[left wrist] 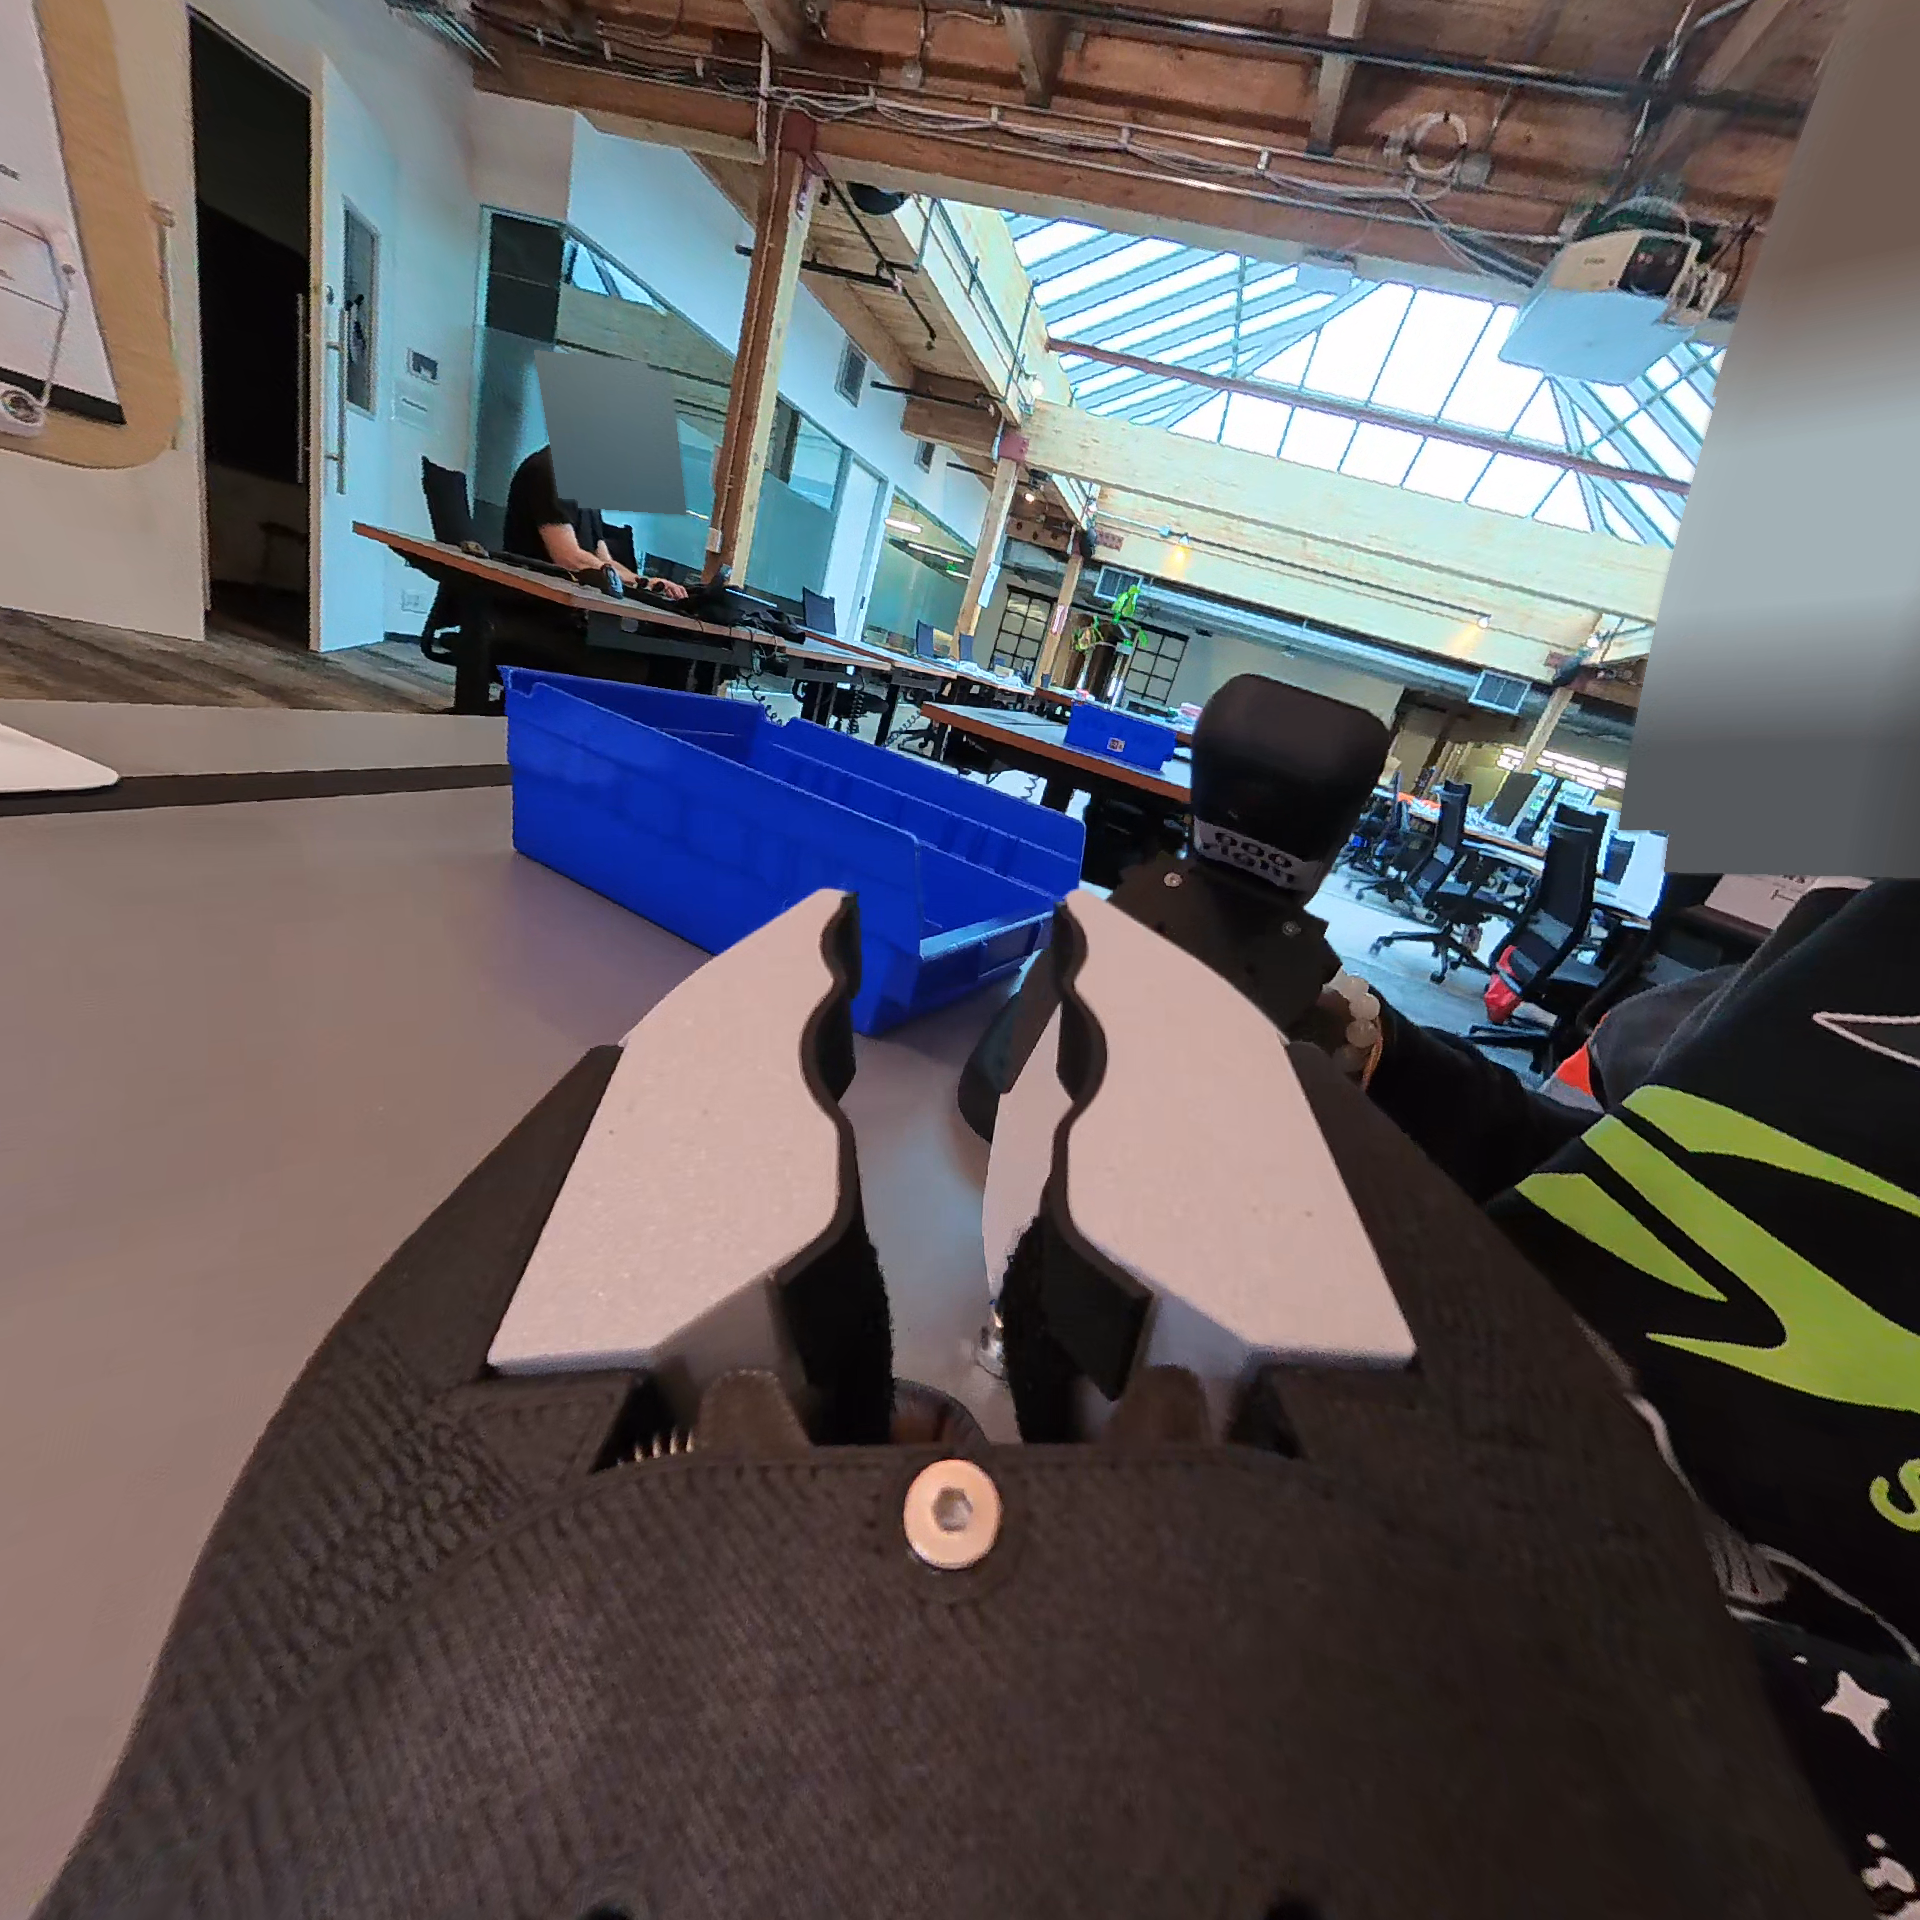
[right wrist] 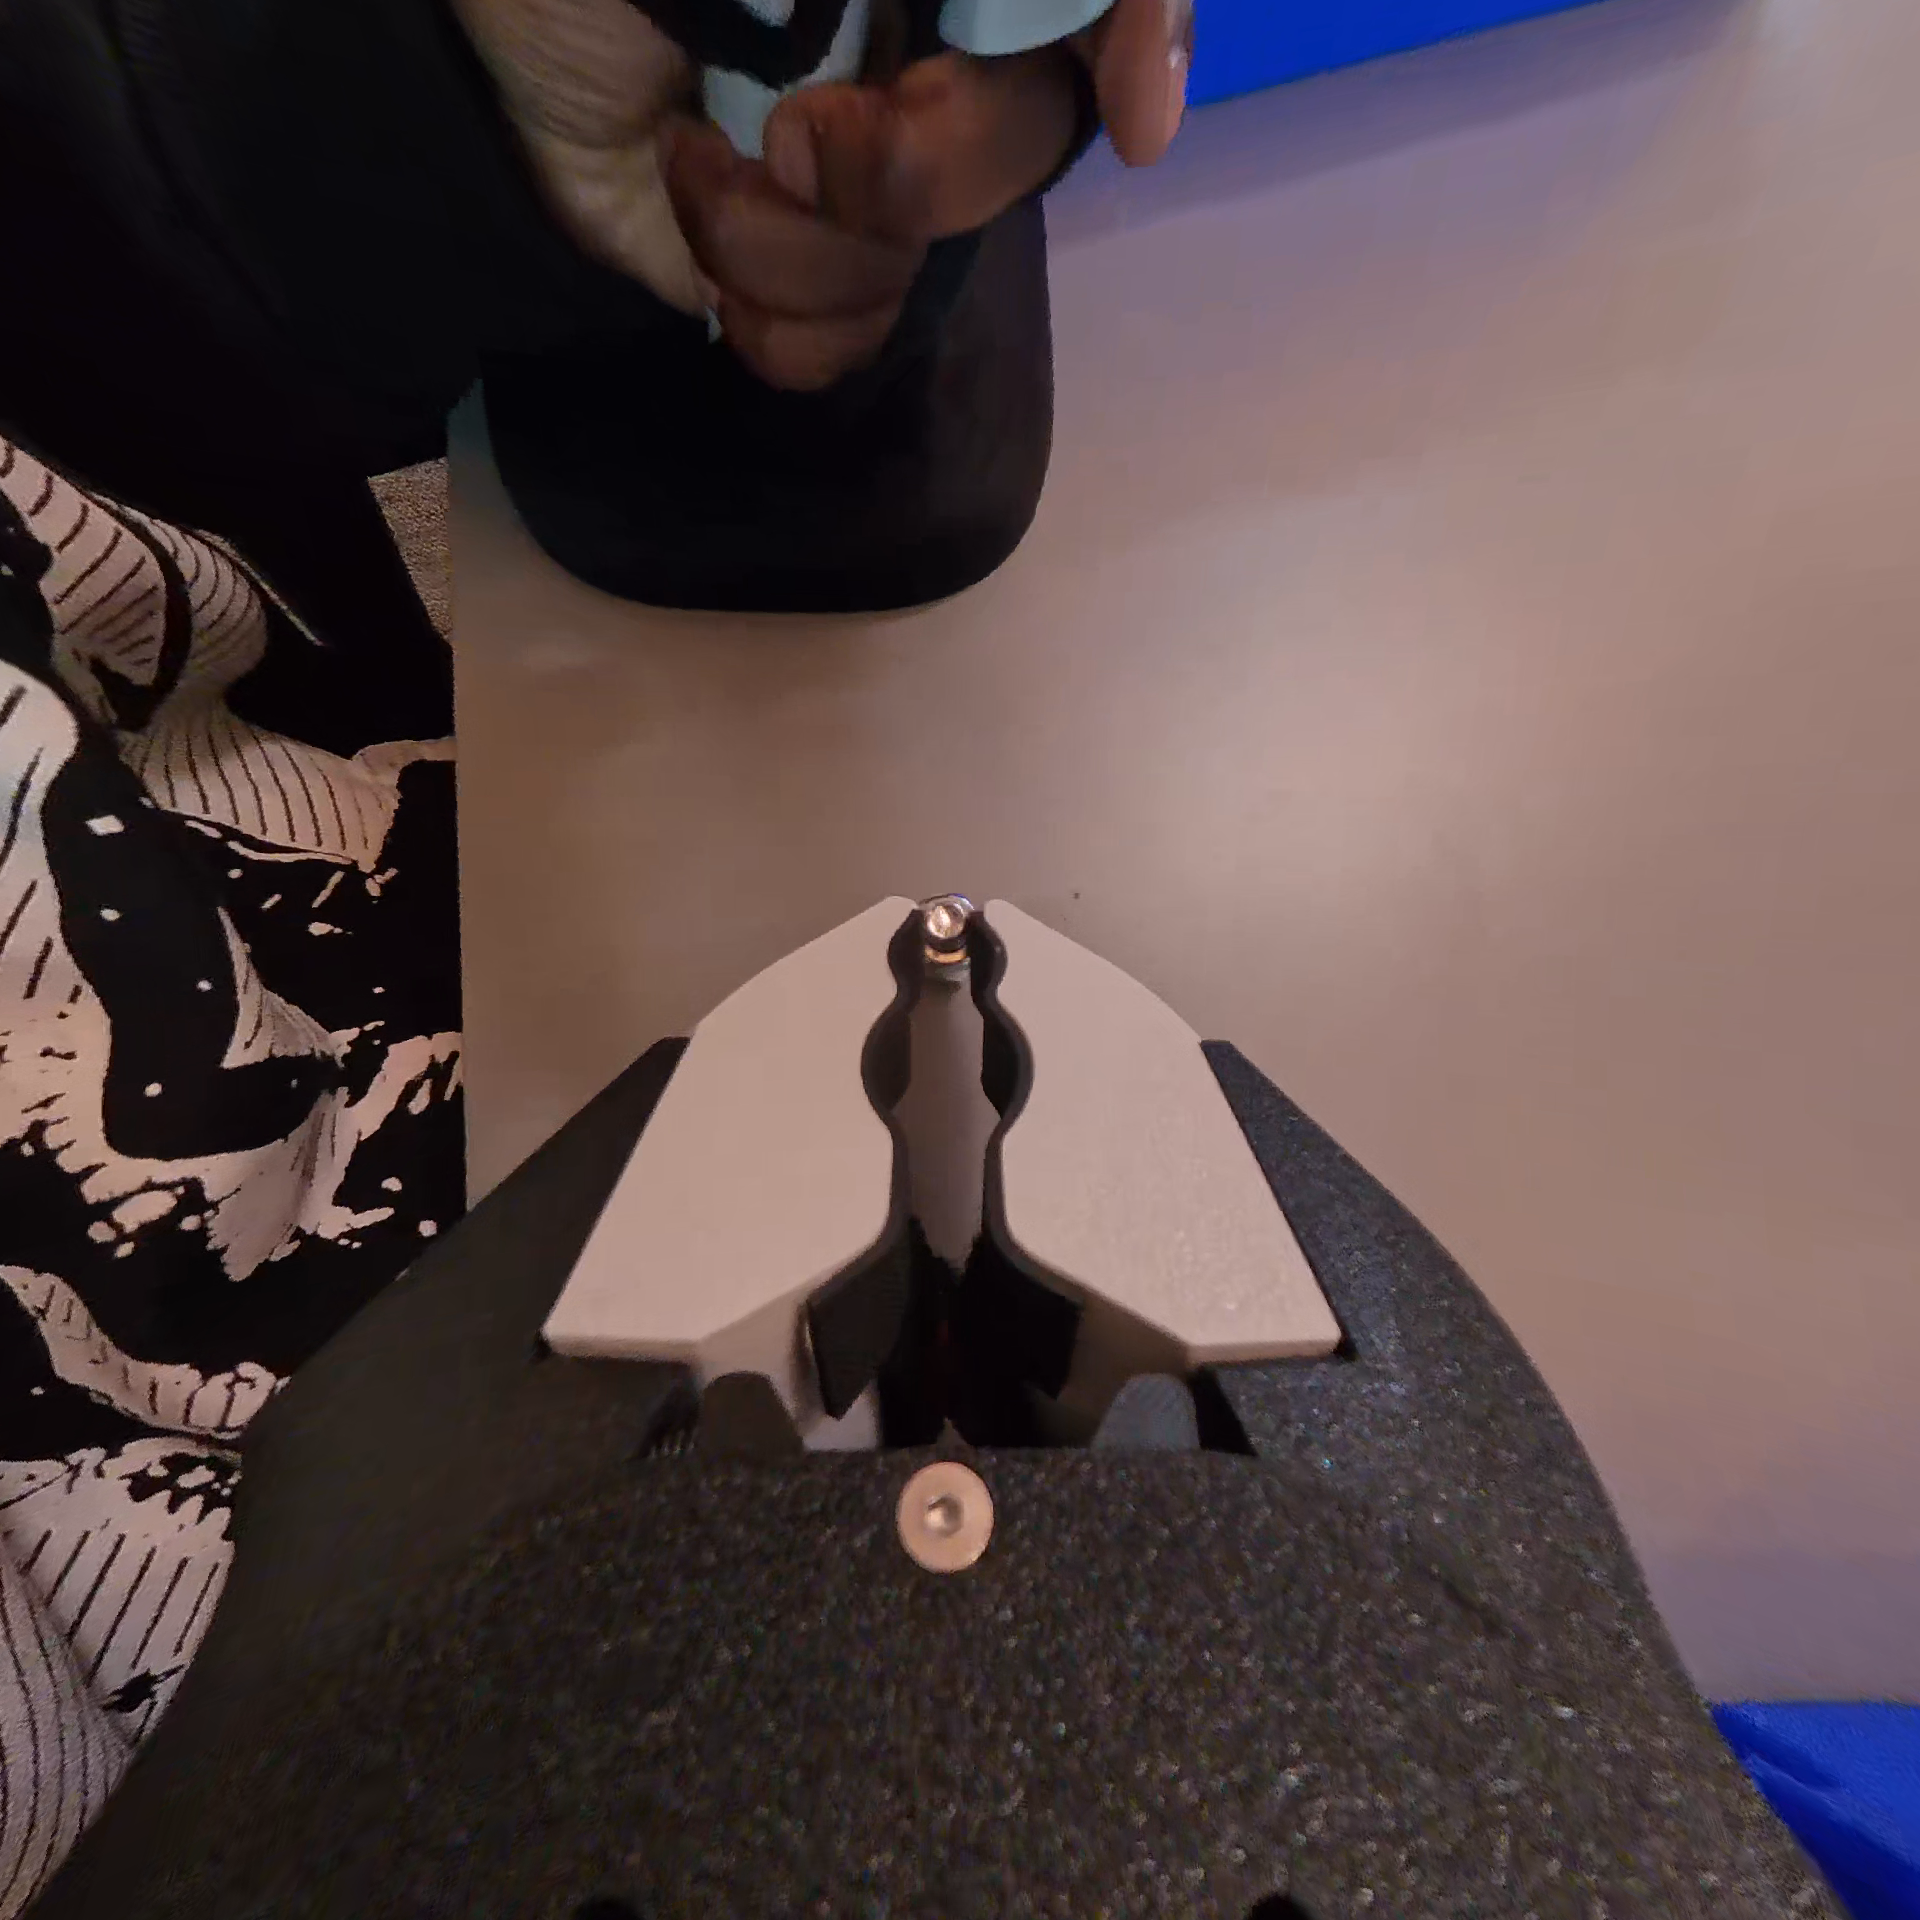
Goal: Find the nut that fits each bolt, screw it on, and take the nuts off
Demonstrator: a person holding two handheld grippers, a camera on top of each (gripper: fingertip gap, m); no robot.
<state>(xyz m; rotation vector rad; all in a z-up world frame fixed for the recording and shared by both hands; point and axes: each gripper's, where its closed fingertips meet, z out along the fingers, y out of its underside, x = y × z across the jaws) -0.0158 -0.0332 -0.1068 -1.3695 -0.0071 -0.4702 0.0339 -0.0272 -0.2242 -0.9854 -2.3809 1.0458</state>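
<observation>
In the right wrist view my right gripper points down at the grey table. Its fingertips are shut on a small silver bolt, with the shiny head showing between the pads. My left gripper is open with nothing between its pads, held low over the table and facing a blue bin. The right gripper's black body shows just right of the left fingers. The left gripper's black body, gripped by a hand, shows at the top of the right wrist view.
The blue bin stands on the table beyond the left fingers, and I cannot see what is in it. Blue plastic shows at the lower right of the right wrist view. The person's patterned clothing is at the table's left edge. Spacing between my two grippers at the tips: around 12 cm.
</observation>
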